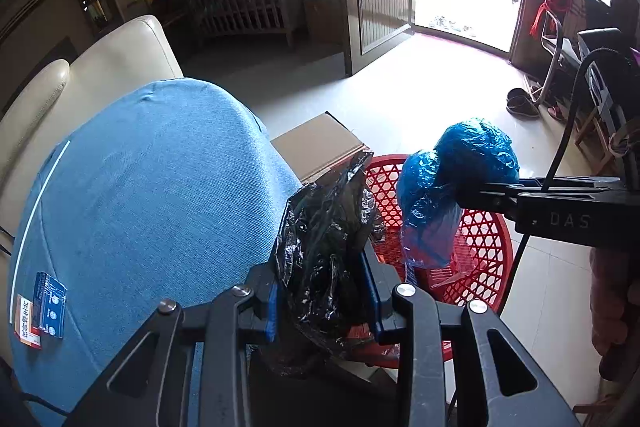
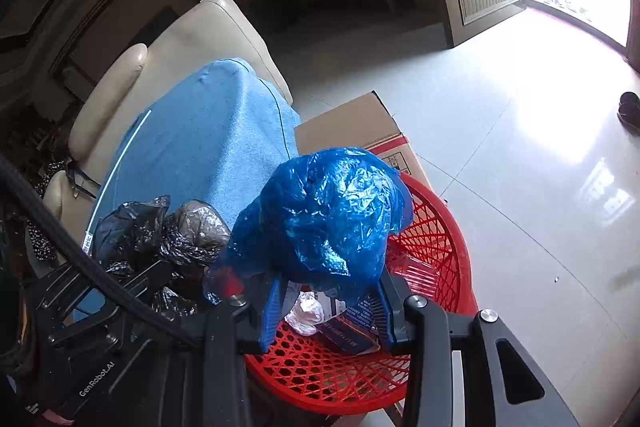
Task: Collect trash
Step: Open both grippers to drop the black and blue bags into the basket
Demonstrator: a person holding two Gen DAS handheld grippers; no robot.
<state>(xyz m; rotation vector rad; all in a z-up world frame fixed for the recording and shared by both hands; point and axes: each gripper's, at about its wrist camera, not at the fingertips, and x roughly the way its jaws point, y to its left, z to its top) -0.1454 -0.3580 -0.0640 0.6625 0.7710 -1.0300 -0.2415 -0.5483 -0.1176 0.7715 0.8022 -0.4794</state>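
Black gripper arms fill the foreground, and each one is carrying a bag. Biggest in the room is the cream sofa [image 1: 120, 47], with a blue cloth [image 1: 140, 187] draped over a rounded surface beside it. A cardboard box [image 2: 352, 123] stands on the pale tiled floor [image 2: 520, 167], touching the far rim of the red lattice basket [image 2: 440, 247]. Over that basket the right gripper [image 2: 326, 303] has its jaws clamped on the lower part of a crumpled blue plastic bag [image 2: 332, 211], held up above the rim. The left gripper [image 1: 324, 291] is just beside it, jaws pinched on a crinkled black plastic bag [image 1: 328, 235] at the basket's near edge. Down in the basket lie a white crumpled wad [image 2: 306, 313] and a small dark blue packet [image 2: 352, 331]. Small printed cards [image 1: 42, 307] rest on the cloth.
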